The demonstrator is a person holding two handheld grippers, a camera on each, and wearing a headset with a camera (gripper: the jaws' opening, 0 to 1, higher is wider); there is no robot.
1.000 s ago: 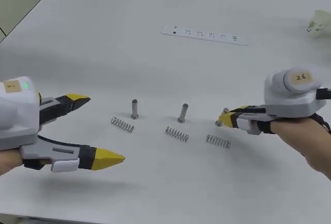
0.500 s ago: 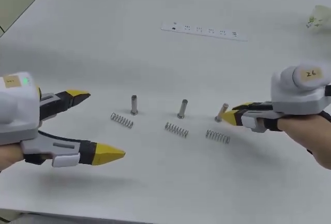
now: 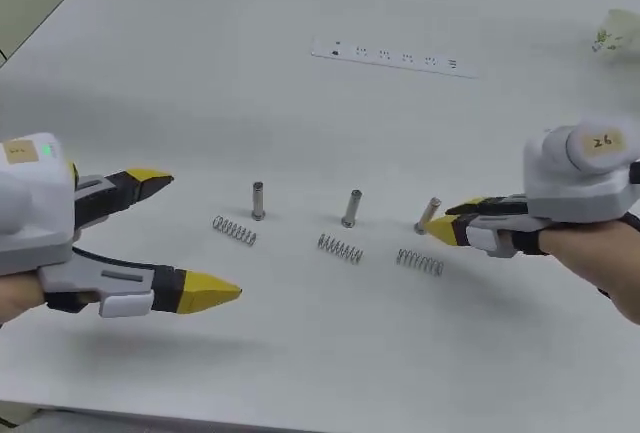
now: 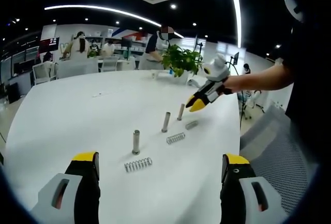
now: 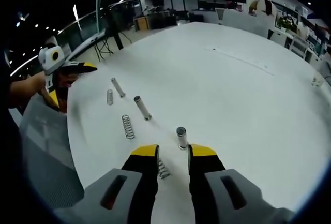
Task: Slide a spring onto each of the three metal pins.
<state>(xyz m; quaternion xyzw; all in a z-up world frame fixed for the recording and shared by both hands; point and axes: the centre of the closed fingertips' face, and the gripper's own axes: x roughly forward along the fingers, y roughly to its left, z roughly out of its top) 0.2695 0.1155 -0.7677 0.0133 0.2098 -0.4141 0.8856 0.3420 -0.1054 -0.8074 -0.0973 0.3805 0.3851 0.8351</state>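
White bench [image 3: 300, 123] carries three metal pins that stand on end in one row. One spring lies flat in front of each pin, on the side of the person. In the head view, the left pin [image 3: 258, 200] has the left spring [image 3: 234, 230] just beside its foot. The middle pin [image 3: 350, 208] has the middle spring [image 3: 339, 248] near it, and the right pin [image 3: 428, 215] has the right spring [image 3: 419, 262] near it. All three springs lie on the bench, and none is around a pin.

The left tool [image 3: 185, 236] is held at the left of the row, well apart from the pins. Its two jaws with yellow tips are spread wide and hold nothing. In the left gripper view the whole row of pins and springs shows ahead, between the two jaws.

The right tool [image 3: 443, 229] is low at the right end of the row, with its yellow tips just beside the right pin. In the right gripper view its jaws stand only a little apart, not pressed together. The right pin is just ahead of the gap, and a part of the right spring shows through the gap. The jaws pinch nothing; I cannot tell if a tip touches the pin.

A white power strip [image 3: 390, 58] lies farther back on the bench, well apart from the pins.
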